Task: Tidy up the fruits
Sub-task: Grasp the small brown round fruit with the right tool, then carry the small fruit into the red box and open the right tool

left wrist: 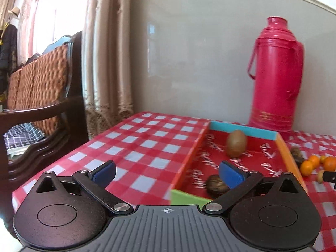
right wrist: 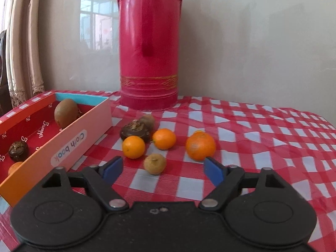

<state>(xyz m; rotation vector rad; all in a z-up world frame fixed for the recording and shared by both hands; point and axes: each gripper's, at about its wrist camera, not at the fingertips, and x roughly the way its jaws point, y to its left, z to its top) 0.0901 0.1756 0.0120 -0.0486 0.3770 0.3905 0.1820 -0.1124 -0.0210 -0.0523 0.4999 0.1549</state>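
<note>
Two open grippers are all we hold, and neither has anything between its fingers. Largest around us is the checked tablecloth, wrinkled on the right, with a wooden chair off its left edge by the curtain. Next comes the red thermos, upright against the wall behind the loose fruit, just beyond the far right corner of the box. That box, labelled "Cloth book", lies left of the fruit; its pale side wall stands between the pile and the red floor inside. In it we see a kiwi near the far wall, a dark brown fruit near the front, and an orange fruit half hidden by the wall. Our left gripper hovers wide open at the box's near corner. Our right gripper gapes over the cloth, a small tan fruit between its fingers but untouched. Beyond lie a large orange, two small oranges, a dark fruit and a second kiwi partly hidden behind it.
</note>
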